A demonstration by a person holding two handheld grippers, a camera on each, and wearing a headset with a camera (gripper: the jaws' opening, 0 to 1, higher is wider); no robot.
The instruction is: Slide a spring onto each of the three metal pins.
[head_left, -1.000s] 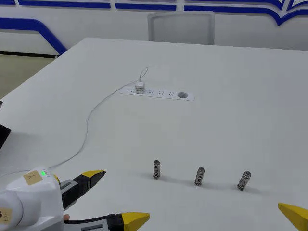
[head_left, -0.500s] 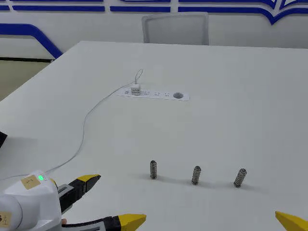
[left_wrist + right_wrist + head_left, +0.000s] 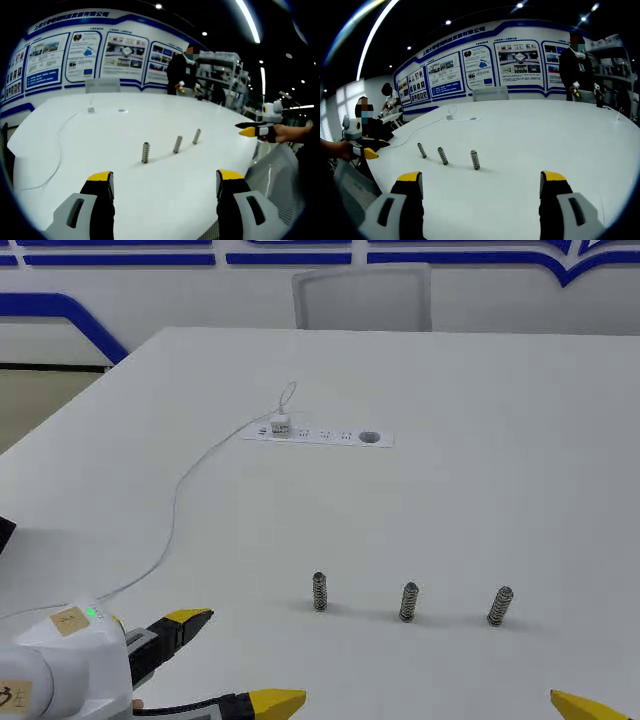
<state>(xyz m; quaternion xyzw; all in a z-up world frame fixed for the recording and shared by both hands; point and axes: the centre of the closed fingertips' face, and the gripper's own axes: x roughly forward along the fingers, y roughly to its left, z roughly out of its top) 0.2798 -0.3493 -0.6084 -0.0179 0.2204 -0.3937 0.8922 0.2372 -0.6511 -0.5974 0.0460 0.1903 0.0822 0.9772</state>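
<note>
Three springs (image 3: 409,601): upright, we judge all seated on pins. Left gripper (image 3: 165,176), right gripper (image 3: 480,176): jaws apart, empty. Next: we only withdraw.

bare table (image 3: 500,490) all around three springs (image 3: 409,601) (cable (image 3: 174,510) well left)

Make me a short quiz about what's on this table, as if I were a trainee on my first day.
1. True or false: the row of springs on the table counts three.
2. What is plugged into the power strip? A) a white charger with a cable B) a lamp C) nothing
3. Fill in: the left gripper and the right gripper both hold their jaws ____.
Key: 1 true; 2 A; 3 open.
</note>
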